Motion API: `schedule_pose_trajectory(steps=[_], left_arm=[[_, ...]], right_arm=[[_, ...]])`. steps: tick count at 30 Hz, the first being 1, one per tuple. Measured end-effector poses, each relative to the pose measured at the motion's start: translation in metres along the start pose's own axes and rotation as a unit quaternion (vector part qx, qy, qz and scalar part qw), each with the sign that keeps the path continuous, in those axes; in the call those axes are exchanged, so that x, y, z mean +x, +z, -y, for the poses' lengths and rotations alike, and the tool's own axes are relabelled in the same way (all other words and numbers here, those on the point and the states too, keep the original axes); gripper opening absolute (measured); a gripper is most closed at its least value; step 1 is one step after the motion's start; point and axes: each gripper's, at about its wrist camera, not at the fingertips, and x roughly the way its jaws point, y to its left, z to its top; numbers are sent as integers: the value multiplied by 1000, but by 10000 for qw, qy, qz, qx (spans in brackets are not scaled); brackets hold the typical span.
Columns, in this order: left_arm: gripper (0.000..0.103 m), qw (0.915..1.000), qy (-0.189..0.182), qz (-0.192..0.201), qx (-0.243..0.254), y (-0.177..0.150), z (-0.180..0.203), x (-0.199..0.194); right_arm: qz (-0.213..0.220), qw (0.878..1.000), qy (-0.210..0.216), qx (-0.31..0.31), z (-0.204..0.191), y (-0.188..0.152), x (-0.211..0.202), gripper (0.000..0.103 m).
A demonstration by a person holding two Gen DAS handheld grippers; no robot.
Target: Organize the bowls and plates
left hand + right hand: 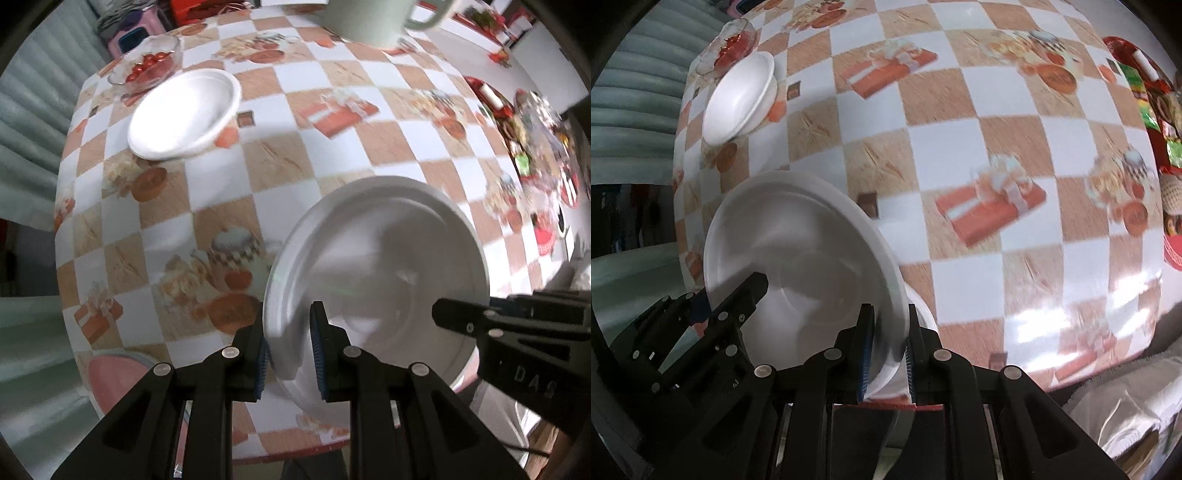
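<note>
Left claw (290,354): closed to a narrow gap, blue-padded fingers (317,350) clamped on the near rim of a round white shallow plate (376,266). Right claw (888,354): likewise nearly closed, pads pinching the opposite rim of the same white shallow plate (798,251). Plate held between both claws, tilted, clear of the bench (332,110) covered in an orange-and-white checked cloth. In the left wrist view, right claw (461,314) visible at the plate's far right edge; in the right wrist view, left claw (750,295) visible at the plate's left edge.

Ahead and left of both claws, well apart: white round bowl (184,114) resting on the bench. Just beyond it: clear glass bowl of red fruit (147,66). Far ahead of the left claw: pale green mug (369,18). To the right: red tray of wrapped snacks (1156,110).
</note>
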Motion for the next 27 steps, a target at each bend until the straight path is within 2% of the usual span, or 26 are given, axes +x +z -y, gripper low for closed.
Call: schedule_pose_trajectory(steps=[9,15,19,21,22,23,24,25,26,27], left_arm=[[23,9972,-64,-314,669,-30,29,13],[23,9965,-54,-496,667,-35,29,23],[33,9960,-127,-608,648,-38,25,30],[50,9955,-161,-668,648,-40,25,32],[64,9955,-175,-666,645,-41,24,32],[72,9957,-203,-643,636,-41,23,31],[74,9960,-245,-604,613,-41,22,29],[77,9963,-288,-568,579,-41,20,27],[79,9965,-314,-542,548,-41,17,26],[79,9969,-331,-508,497,-41,14,24]], right_arm=[[-194,9994,-130,250,21,-37,11,17],[-315,9990,-141,275,21,-43,23,17],[-351,9990,-140,232,16,-42,29,17],[-378,9989,-128,261,18,-43,29,17],[-394,9988,-133,277,19,-43,29,17],[-409,9986,-138,295,21,-42,29,21],[-421,9985,-140,322,23,-42,29,31],[-414,9984,-150,346,26,-42,27,64],[-348,9986,-165,364,29,-42,23,88],[-223,9989,-188,369,31,-42,18,88]])
